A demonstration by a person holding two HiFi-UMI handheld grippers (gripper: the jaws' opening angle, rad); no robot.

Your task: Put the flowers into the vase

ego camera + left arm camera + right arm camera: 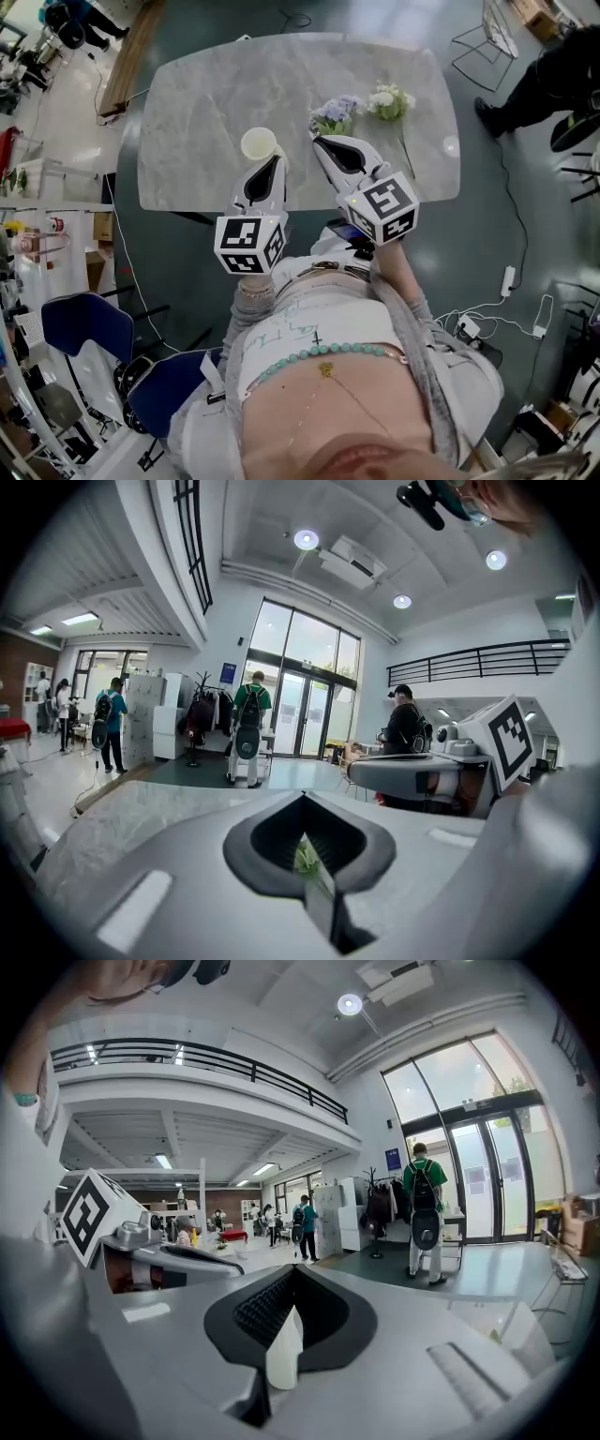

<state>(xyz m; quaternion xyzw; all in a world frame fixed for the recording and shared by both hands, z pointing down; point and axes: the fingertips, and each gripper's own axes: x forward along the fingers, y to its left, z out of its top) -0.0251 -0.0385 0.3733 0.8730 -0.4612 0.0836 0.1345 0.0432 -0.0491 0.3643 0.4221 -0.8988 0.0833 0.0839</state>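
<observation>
A cream vase [259, 143] stands upright on the grey marble table [197, 103]. A purple bunch of flowers [336, 111] and a white bunch [389, 99] lie on the table to its right. My left gripper [274, 158] hovers just right of the vase, shut and empty. A green sprig [306, 855] shows through the jaw opening in the left gripper view. My right gripper [317, 140] is shut and empty, its tip just below the purple bunch. Through its jaw opening the right gripper view shows the vase [284, 1349].
A person in dark clothes [548, 80] and a wire chair [487, 42] are at the far right of the table. Blue chairs [84, 328] stand near left, cables and a power strip [507, 279] lie on the floor at right. Several people stand further off in the hall.
</observation>
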